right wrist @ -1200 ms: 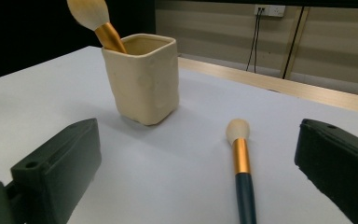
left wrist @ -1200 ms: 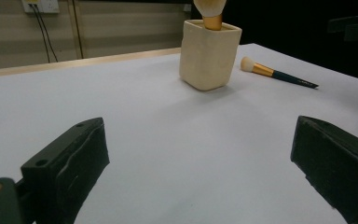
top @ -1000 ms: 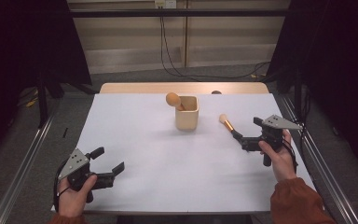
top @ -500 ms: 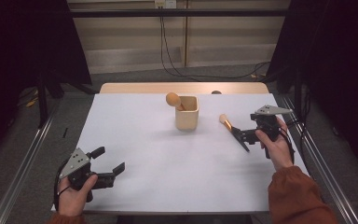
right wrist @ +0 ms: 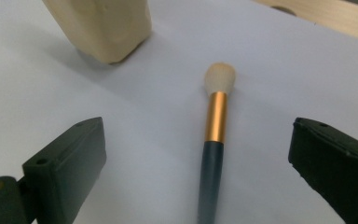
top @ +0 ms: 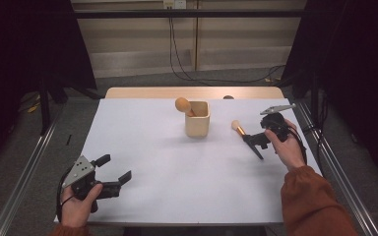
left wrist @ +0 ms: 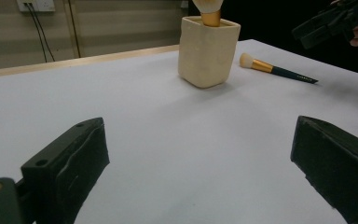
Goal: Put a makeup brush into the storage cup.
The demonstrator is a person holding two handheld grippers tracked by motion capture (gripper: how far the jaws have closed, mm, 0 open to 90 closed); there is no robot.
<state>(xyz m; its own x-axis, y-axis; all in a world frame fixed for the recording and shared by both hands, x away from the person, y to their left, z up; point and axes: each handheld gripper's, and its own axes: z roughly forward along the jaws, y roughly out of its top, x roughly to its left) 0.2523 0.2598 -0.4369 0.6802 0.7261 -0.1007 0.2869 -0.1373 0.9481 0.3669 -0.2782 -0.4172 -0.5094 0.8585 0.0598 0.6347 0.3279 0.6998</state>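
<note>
A makeup brush with a pale head, gold ferrule and dark handle lies flat on the white table, right of a cream square cup. My right gripper hovers over its handle, open. In the right gripper view the brush runs up between the two wide-apart jaws without touching either, and the cup stands at the upper left. A second brush with a round tan head stands in the cup. My left gripper rests open near the front left edge, holding nothing, and faces the cup.
White sheet covers the table; a wooden strip shows at the far edge. Metal rails run along both sides. In the left gripper view the lying brush and the right gripper are far right.
My right gripper has moved left and forward over the lying brush, so its jaws now straddle the handle. The left gripper and the cup have stayed put.
</note>
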